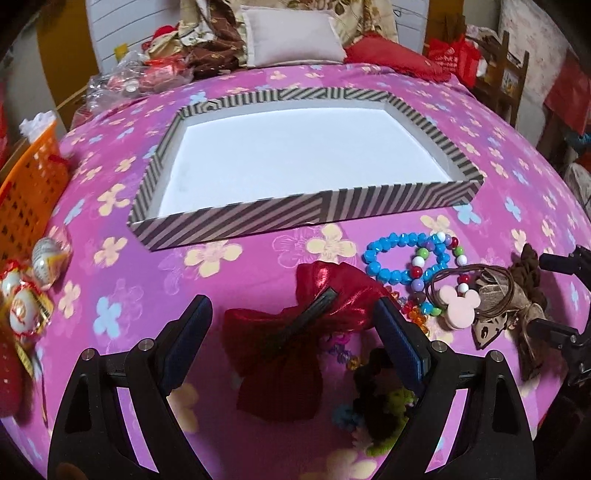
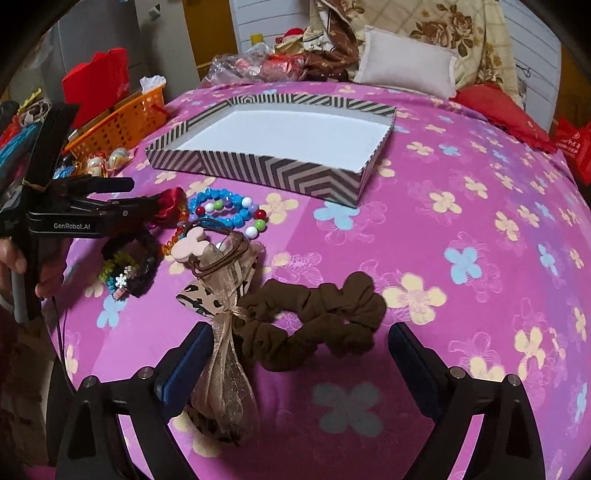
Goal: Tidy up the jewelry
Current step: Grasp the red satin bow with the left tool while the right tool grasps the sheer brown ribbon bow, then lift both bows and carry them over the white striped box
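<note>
A striped box (image 1: 229, 229) (image 2: 258, 168) with an empty white inside lies on the pink flowered cloth. My left gripper (image 1: 293, 315) is open, its fingers on either side of a red bow hair clip (image 1: 295, 332); it also shows in the right wrist view (image 2: 110, 199). A blue bead bracelet (image 1: 391, 258) (image 2: 221, 206), a multicolour bead bracelet (image 1: 443, 273), a pink mouse-shaped hair tie (image 1: 460, 304) (image 2: 194, 242) and a beige ribbon bow (image 2: 225, 317) lie in a pile. My right gripper (image 2: 301, 341) is open around a brown scrunchie (image 2: 317, 321).
An orange basket (image 1: 29, 184) (image 2: 122, 118) and wrapped sweets (image 1: 26, 295) sit at the left edge. Pillows (image 1: 295, 33) and bags are piled at the far side. A dark band with coloured beads (image 2: 125, 266) lies near the left gripper.
</note>
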Action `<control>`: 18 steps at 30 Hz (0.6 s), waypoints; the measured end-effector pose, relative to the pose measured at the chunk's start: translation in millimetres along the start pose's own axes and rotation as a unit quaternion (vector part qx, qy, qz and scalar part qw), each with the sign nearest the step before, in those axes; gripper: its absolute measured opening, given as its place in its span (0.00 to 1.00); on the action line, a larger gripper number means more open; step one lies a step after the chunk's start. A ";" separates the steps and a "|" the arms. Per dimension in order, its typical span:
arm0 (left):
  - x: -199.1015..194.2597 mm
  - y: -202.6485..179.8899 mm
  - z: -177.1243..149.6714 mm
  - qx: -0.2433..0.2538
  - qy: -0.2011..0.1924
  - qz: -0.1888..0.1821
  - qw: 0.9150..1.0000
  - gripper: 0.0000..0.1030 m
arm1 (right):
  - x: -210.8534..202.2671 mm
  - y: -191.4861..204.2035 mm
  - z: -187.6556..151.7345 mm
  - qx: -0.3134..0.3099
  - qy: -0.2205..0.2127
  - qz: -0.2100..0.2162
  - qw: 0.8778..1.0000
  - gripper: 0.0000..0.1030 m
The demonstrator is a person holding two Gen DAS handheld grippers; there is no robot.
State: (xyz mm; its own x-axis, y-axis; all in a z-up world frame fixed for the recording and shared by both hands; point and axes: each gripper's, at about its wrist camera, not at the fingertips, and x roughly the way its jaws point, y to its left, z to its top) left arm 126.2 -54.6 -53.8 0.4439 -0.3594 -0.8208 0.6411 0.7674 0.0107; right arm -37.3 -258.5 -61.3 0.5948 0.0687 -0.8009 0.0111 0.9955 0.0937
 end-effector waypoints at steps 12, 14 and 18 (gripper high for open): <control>12.5 11.6 0.6 -0.042 0.013 -0.036 0.998 0.20 | 7.3 1.2 -0.4 -0.029 -0.021 -0.023 0.999 0.36; 10.5 12.5 -0.3 -0.052 0.011 -0.031 0.998 0.18 | 5.6 -3.1 0.5 -0.022 -0.018 -0.015 0.999 0.27; -5.7 15.5 -4.9 -0.068 -0.008 -0.012 0.998 0.13 | 0.1 -12.5 -2.6 -0.001 -0.017 0.005 1.000 0.19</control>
State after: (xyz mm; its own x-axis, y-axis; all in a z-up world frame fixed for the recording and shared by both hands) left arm 130.5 -38.1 -51.8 0.4403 -0.3862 -0.8105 0.5607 0.8234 -0.0878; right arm -39.4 -270.8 -64.2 0.6217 0.0771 -0.7794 0.0037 0.9948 0.1014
